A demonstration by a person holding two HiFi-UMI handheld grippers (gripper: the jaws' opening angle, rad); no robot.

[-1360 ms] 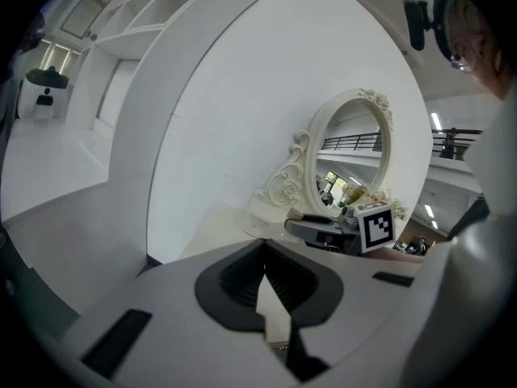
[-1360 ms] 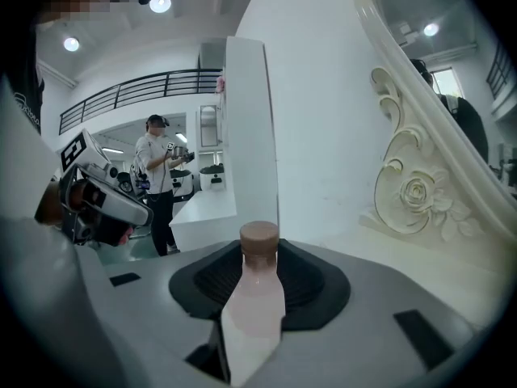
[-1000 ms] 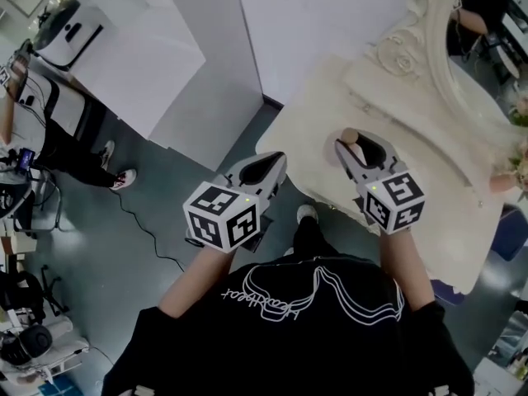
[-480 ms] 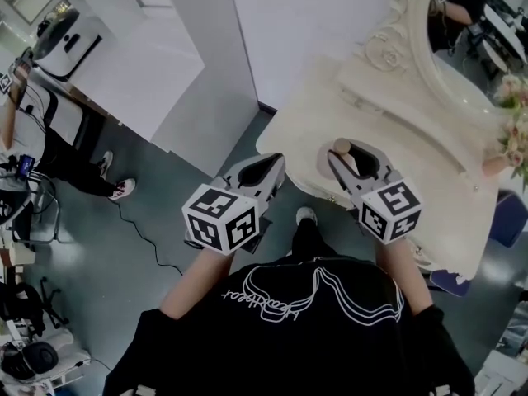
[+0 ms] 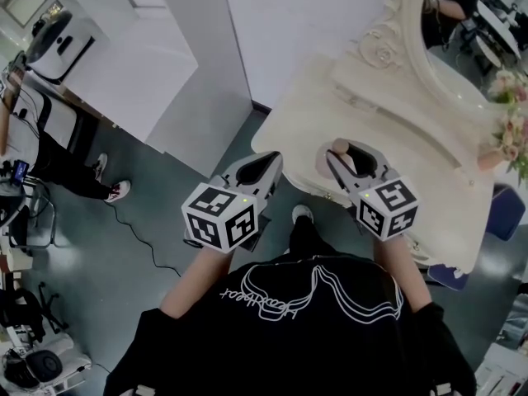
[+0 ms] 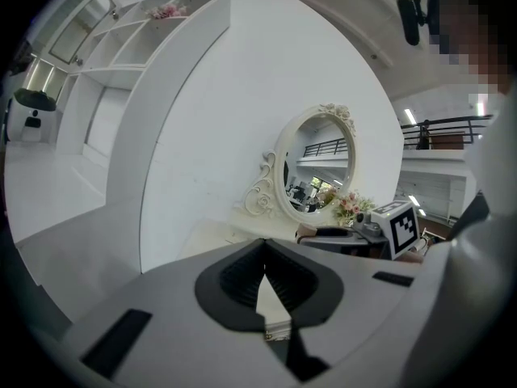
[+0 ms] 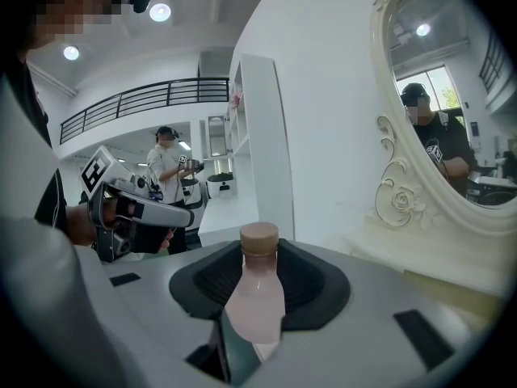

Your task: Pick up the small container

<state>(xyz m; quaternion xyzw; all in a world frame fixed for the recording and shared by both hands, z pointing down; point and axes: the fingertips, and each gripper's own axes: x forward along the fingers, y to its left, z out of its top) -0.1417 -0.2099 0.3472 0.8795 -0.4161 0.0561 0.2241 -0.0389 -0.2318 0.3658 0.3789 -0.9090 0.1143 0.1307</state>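
Note:
The small container is a pale pink bottle (image 7: 257, 297) with a brown cap. My right gripper (image 7: 260, 259) is shut on its body, and the bottle stands upright between the black pads. In the head view its cap (image 5: 339, 146) shows at the tip of the right gripper (image 5: 346, 152), held above the front edge of a cream dressing table (image 5: 412, 130). My left gripper (image 5: 267, 163) hangs to the left over the grey floor. In the left gripper view its jaws (image 6: 265, 272) meet at the tips with nothing between them.
An ornate oval mirror (image 5: 462, 31) stands at the back of the dressing table, with pink flowers (image 5: 507, 122) at its right end. A white wall panel (image 5: 214, 64) rises to the left of the table. A person (image 5: 33, 130) stands far left, and a cable (image 5: 140, 229) lies on the floor.
The head view has shifted, so the table and mirror sit a little further left. The right gripper has drifted slightly left with the bottle still in it. The left gripper has hardly moved.

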